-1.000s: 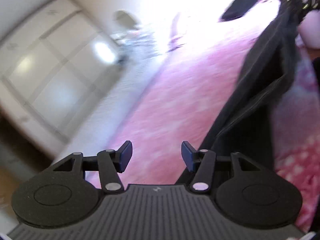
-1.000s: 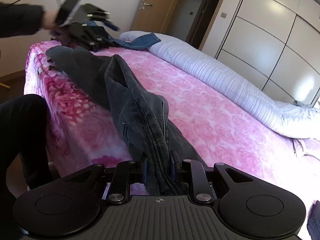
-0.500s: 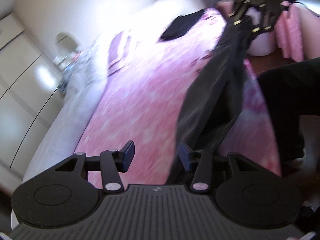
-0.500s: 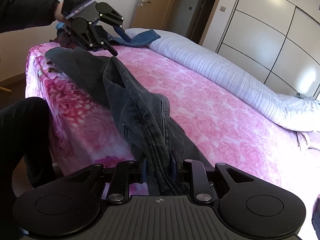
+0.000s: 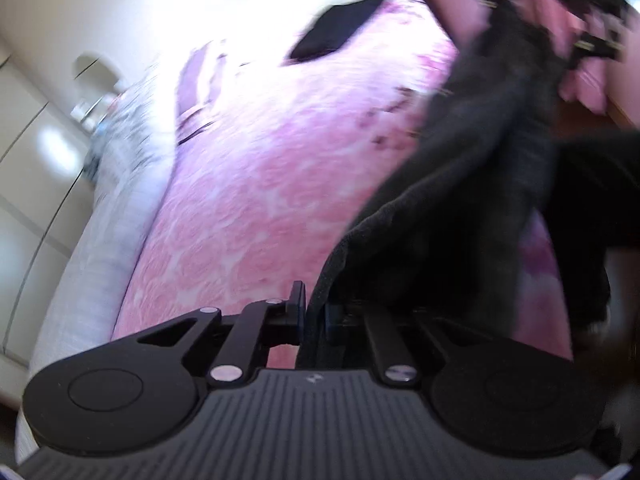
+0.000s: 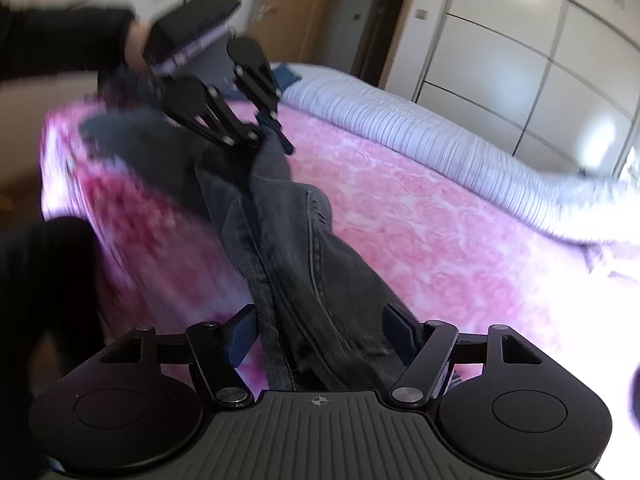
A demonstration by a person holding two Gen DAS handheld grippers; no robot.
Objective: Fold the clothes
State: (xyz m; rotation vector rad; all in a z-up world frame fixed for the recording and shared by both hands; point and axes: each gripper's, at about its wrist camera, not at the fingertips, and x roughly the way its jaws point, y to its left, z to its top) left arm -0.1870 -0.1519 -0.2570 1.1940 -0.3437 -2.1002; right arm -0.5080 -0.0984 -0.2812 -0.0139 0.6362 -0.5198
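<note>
On the pink flowered bedspread [image 6: 420, 220], the left gripper [image 5: 314, 312] pinched the dark grey denim jeans [image 6: 304, 248]; the right gripper [image 6: 320, 334] was opening, so regripping seemed next.

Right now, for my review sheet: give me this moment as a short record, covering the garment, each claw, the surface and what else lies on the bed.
garment: dark jeans, stretched along the near edge of the bed between the two claws
left claw: shut on a hem of the jeans
right claw: jaws opening, jeans between the pads but not pressed
surface: pink floral bedspread
other items: striped pale duvet rolled along the far side; a flat black item further up the bed, too blurred to identify
fold: not yet made
</note>
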